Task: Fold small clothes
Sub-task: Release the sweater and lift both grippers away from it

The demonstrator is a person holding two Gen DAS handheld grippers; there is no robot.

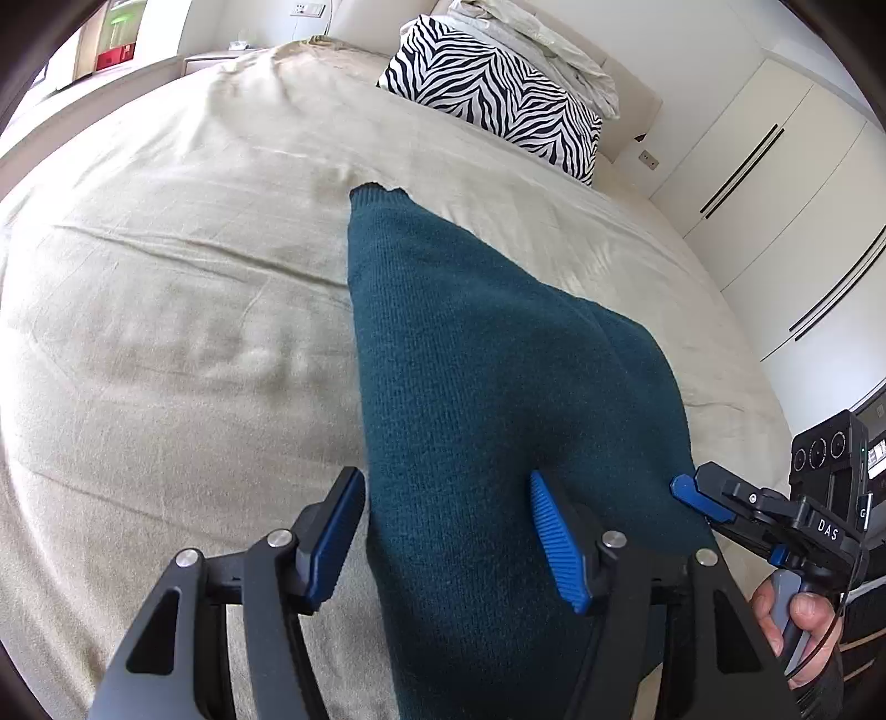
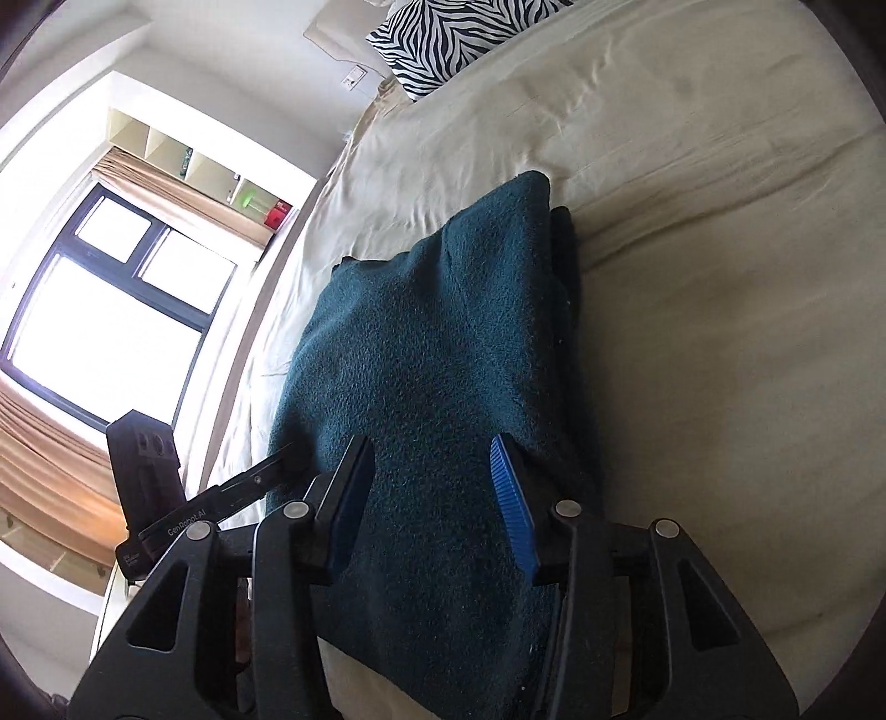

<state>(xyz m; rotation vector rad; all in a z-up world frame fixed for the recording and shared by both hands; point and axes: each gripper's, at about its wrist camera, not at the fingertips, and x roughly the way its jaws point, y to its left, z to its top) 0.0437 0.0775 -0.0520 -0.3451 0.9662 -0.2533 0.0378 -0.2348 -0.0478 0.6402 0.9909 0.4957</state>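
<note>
Here the teal knit sweater (image 1: pixel 476 387) lies partly folded on the bed (image 1: pixel 166 310), soft, floppy, light; left gripper (image 1: pixel 448 548) and right gripper (image 2: pixel 432 498) fingers spread wide, holding nothing, best pinched at the near hem corners.

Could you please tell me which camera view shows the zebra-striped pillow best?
The left wrist view: the black-and-white zebra-striped pillow shows almost whole at the head of the beige bed. The right wrist view catches only its cropped lower part.

"DAS" on right gripper (image 1: pixel 684 490), "GenRobot.AI" on left gripper (image 2: pixel 288 451)
</note>
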